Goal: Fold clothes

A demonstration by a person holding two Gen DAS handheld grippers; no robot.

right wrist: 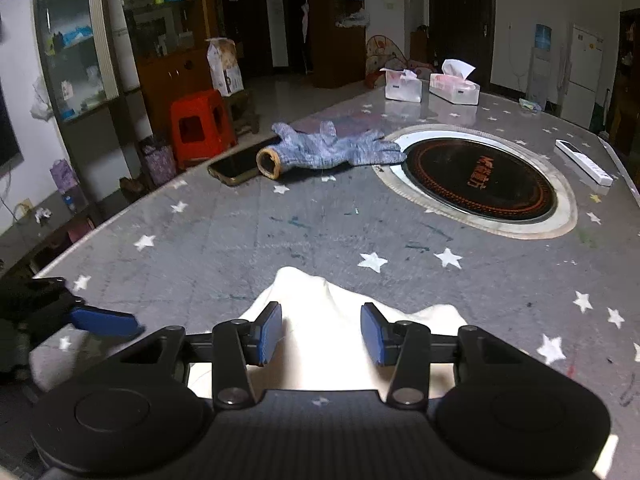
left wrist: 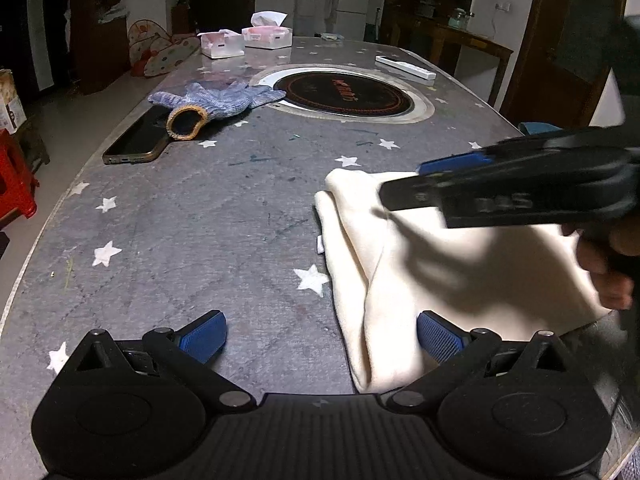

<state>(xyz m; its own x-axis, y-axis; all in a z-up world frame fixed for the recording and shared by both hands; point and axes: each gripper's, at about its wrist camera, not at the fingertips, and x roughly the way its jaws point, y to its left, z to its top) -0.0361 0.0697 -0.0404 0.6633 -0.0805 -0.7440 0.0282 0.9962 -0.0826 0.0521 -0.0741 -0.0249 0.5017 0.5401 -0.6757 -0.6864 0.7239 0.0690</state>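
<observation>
You are holding both tools over the near part of the bench, where the cream garment is lying, already folded over at least once into a thick pile. From your left tool the garment is lying to the right: its left folded edge is running away from you, and the right pad of this tool is sitting just beside that edge, perhaps touching the cloth, while the left pad is standing over the bare bench. This tool is released, its jaws standing wide with nothing pinched between them. Your right tool is positioned over the garment, with the cloth rising in a small peak just ahead of its pads. Its jaws are standing partly apart, and the pads are not pressing on the cloth as far as the right wrist view shows, so I am judging it as released too. The long axis of the pile seems to run from you toward the round cooktop. Your right hand is nearer to the middle of the cloth, and your left one is nearer to the folded edge. The blue glove and the phone are lying well apart from the work.
</observation>
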